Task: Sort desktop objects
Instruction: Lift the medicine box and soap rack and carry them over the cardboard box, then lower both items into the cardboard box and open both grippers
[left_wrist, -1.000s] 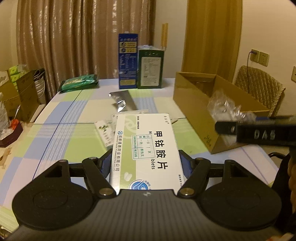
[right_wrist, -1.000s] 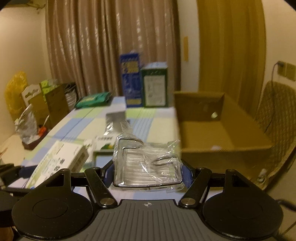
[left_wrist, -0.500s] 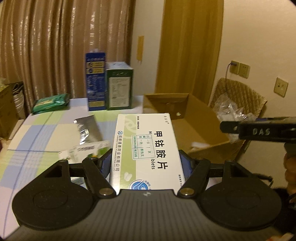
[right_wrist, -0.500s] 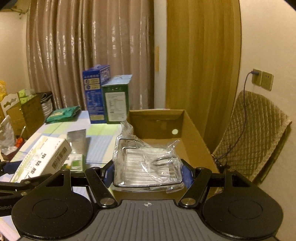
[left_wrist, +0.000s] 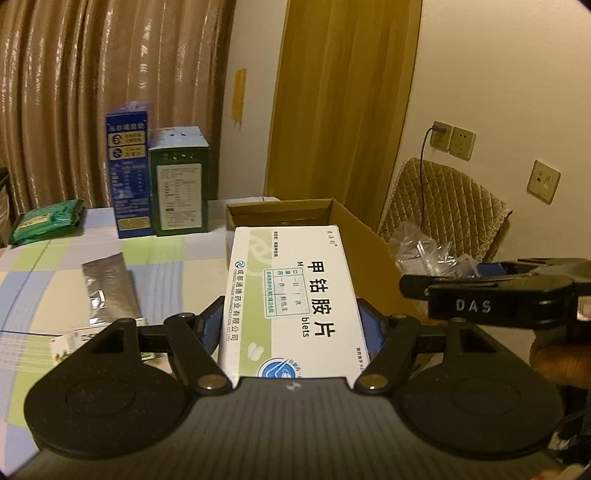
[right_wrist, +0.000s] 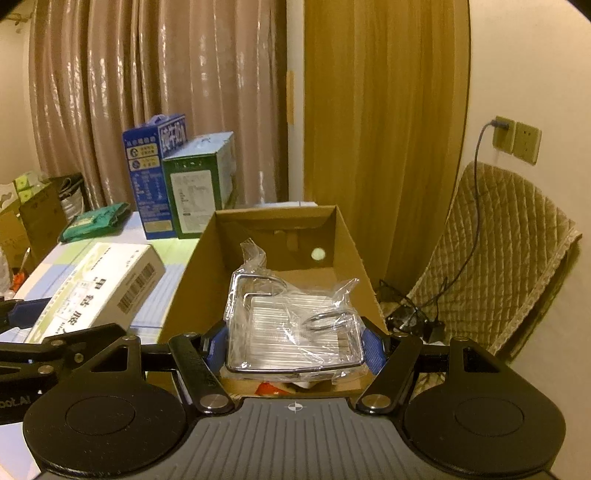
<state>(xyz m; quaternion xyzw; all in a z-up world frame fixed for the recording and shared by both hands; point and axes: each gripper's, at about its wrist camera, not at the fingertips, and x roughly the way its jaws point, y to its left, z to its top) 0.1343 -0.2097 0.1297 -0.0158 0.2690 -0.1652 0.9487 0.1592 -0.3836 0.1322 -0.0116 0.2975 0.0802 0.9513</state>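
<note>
Since earlier, wrapped metal rack (right_wrist: 291, 328) now above cardboard box (right_wrist: 184, 284), jaws clamped.

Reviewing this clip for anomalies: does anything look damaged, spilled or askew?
Nothing stands out. The left gripper holds the white medicine box squarely; the right gripper holds the plastic-wrapped metal rack over the cardboard box.

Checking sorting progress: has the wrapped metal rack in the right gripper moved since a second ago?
Yes. The rack, before short of the cardboard box over the table, now hangs over the box's open inside.
</note>
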